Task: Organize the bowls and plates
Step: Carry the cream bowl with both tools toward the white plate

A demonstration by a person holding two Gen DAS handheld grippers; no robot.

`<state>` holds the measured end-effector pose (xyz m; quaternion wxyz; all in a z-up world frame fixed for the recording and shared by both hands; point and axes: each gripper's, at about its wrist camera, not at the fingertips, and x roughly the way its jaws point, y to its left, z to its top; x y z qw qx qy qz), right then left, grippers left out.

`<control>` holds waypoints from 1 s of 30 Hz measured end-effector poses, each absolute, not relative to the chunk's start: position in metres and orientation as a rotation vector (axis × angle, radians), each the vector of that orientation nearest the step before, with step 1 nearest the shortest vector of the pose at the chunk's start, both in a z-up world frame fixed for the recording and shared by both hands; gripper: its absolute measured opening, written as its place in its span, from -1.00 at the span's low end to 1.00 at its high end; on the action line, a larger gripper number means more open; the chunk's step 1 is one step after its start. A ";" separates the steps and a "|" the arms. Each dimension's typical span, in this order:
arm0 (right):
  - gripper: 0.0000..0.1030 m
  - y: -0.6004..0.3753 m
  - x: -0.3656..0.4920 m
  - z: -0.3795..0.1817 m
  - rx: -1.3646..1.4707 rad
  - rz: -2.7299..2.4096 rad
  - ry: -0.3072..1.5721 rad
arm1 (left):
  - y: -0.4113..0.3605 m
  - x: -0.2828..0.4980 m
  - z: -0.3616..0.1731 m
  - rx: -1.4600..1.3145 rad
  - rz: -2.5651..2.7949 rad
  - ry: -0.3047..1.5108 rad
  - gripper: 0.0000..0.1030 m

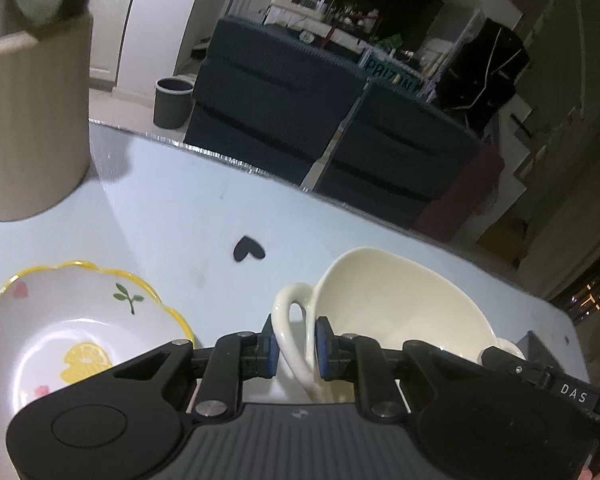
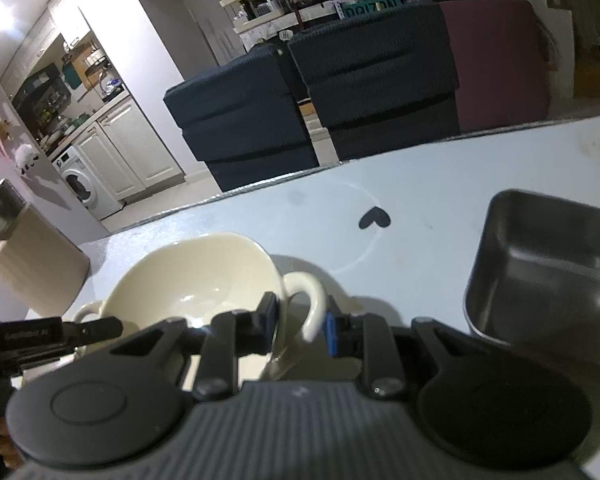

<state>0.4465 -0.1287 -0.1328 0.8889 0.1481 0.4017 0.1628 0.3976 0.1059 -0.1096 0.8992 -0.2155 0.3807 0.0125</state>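
Observation:
A cream bowl with two loop handles sits tilted between both grippers over the pale table. My left gripper is shut on the bowl's left handle, blue pads on either side of the loop. In the right wrist view the same bowl shows, and my right gripper is shut on its right handle. The left gripper's finger reaches the bowl's far handle from the left. A scalloped plate with a yellow rim and lemon print lies left of the bowl.
A square steel tray stands to the right of the bowl. A tall beige canister stands at the table's left. A black heart mark is on the tabletop. Dark blue chairs stand past the far edge.

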 end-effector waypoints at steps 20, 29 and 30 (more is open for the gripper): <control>-0.47 -0.168 0.338 -0.020 0.319 0.380 0.665 | 0.078 0.267 0.010 -0.416 -0.058 0.629 -0.65; -0.48 -0.177 0.281 -0.010 0.344 0.375 0.660 | 0.073 0.205 0.017 -0.397 -0.101 0.611 -0.64; -0.48 -0.176 0.277 -0.011 0.330 0.372 0.659 | 0.072 0.199 0.015 -0.393 -0.101 0.608 -0.64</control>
